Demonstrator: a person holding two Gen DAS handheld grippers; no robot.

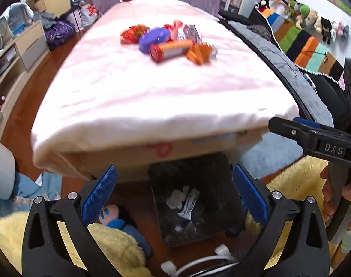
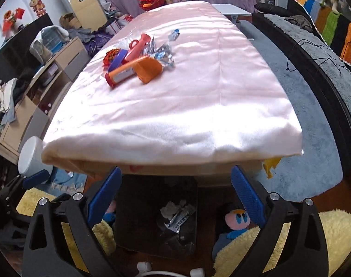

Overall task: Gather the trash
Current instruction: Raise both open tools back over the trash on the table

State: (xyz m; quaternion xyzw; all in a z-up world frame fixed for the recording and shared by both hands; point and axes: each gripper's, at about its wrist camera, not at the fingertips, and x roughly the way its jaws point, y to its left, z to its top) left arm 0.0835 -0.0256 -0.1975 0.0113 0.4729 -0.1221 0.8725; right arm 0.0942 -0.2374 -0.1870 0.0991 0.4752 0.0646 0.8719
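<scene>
Cluttered bedroom, pink-sheeted table (image 2: 175,106) with trash pile (image 2: 138,60) mid-surface, black bin (image 2: 133,207) on the floor below already holding wrappers — left gripper (image 1: 174,191) and right gripper (image 2: 175,196) both wide open, empty — best reach forward, pinching one item squarely each.

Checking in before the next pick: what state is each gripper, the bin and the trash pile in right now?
left gripper: open, nothing between the pads.
right gripper: open, nothing between the pads.
black bin: upright on the floor under the table end, uncovered, crumpled paper and a wrapper inside.
trash pile: heaped on the pink cloth, not yet collected.
orange tube: lying on its side.
</scene>
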